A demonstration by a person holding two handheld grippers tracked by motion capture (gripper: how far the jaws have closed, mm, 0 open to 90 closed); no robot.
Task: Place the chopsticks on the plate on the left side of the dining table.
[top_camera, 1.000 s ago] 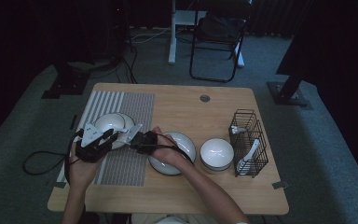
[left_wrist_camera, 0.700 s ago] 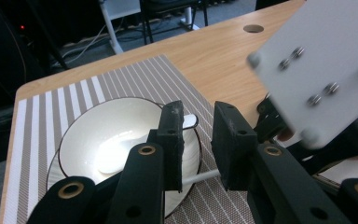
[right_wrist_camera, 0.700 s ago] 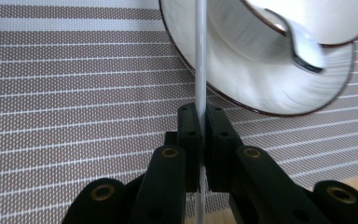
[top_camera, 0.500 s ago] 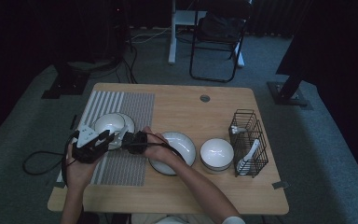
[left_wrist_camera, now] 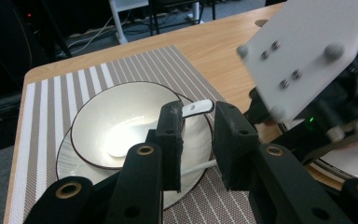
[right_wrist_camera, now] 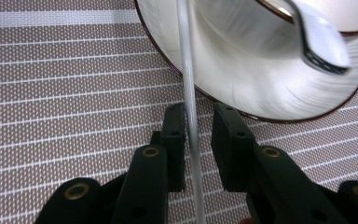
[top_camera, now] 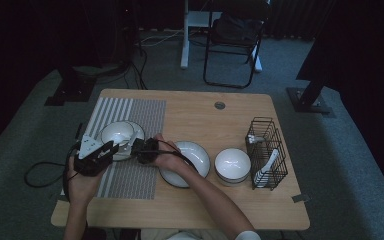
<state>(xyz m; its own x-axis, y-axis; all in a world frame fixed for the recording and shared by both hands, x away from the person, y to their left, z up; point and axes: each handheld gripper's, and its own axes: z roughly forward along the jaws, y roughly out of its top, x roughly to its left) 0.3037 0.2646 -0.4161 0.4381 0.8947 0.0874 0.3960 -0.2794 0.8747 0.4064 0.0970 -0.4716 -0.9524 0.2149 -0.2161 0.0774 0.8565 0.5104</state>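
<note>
Near the front-left corner of the tabletop point(top_camera: 190, 112), on the striped placemat point(left_wrist_camera: 42, 98), the right gripper point(right_wrist_camera: 198, 112) points low at the rim of a plate point(left_wrist_camera: 65, 158). A thin white stick point(right_wrist_camera: 189, 93) runs lengthwise between its jaws and on up over the plate's edge. The jaws have just been opening and now stand spread to either side of the stick, with no pad pressing on it.

The stick looks light, stiff and smooth, so it is likely to roll or slide off the rim. A pinch near its middle, squarely across its width, should hold it best.

Just beside it, the left gripper point(top_camera: 114, 146) hovers with its jaws parted and nothing between them. Beyond them a bowl point(left_wrist_camera: 107, 121) sits on the plate, a white spoon point(right_wrist_camera: 321, 42) lying in it with its handle over the rim. The crockery is glazed, so it will be slippery and breakable.

Farther right stand a second plate point(top_camera: 190, 157), a second bowl point(top_camera: 232, 164) and a wire basket point(top_camera: 266, 150).
</note>
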